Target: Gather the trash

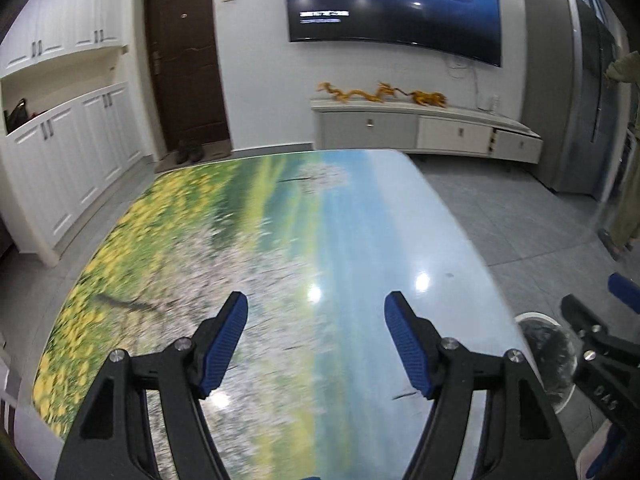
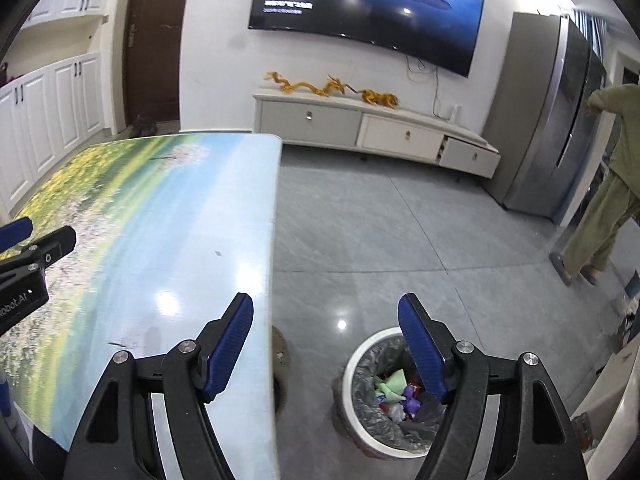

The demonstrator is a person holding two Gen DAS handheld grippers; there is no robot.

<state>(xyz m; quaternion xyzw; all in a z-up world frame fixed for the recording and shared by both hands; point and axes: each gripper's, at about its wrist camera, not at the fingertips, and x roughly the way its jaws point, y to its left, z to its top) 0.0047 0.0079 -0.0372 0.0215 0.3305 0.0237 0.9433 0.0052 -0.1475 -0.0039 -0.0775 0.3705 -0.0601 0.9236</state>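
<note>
A white trash bin (image 2: 362, 354) with a grey liner stands on the floor right of the table; crumpled green, purple and red trash (image 2: 394, 394) lies inside. The bin also shows at the right edge of the left wrist view (image 1: 536, 320). My right gripper (image 2: 326, 320) is open and empty, over the table's right edge and the bin. My left gripper (image 1: 316, 318) is open and empty above the table (image 1: 240, 240), whose top bears a meadow-and-sky print. No loose trash shows on the table. The right gripper shows in the left wrist view (image 1: 600, 328), the left one in the right wrist view (image 2: 36, 248).
A TV cabinet (image 2: 360, 128) with golden dragon ornaments (image 2: 332, 88) stands under a wall TV (image 2: 368, 8). A fridge (image 2: 552, 120) stands at the right, with a person in green (image 2: 608, 184) beside it. White cupboards (image 1: 72, 152) and a brown door (image 1: 184, 60) are at the left. The floor is grey tile (image 2: 400, 240).
</note>
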